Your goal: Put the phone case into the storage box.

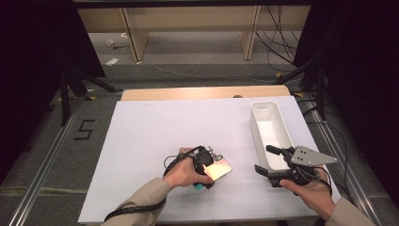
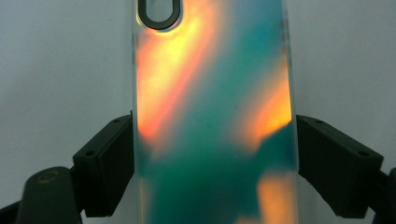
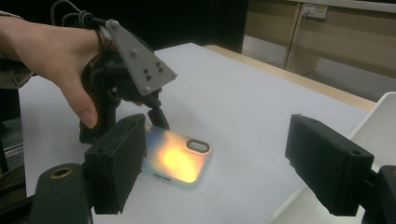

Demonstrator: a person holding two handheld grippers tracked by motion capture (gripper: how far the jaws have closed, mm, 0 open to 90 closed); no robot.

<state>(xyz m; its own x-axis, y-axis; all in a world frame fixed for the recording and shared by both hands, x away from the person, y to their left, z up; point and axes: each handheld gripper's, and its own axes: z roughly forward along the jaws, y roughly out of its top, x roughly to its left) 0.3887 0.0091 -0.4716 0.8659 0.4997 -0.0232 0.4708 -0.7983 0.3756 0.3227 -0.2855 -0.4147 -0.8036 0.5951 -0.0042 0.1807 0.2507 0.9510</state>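
phone case (image 2: 212, 116): flat on the white table (image 1: 155, 127), between my left tongs' (image 2: 215, 163) jaws, not pinched yet.
grip: i close squarely on both long edges.
right tongs (image 1: 272, 163): apart, empty, at the white bin (image 1: 270, 123).

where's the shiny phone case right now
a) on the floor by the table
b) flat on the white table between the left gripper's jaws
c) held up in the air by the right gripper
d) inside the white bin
b: the phone case lies flat on the white table, with the left gripper standing astride it, one jaw at each long edge; the white bin sits apart beside the right gripper.
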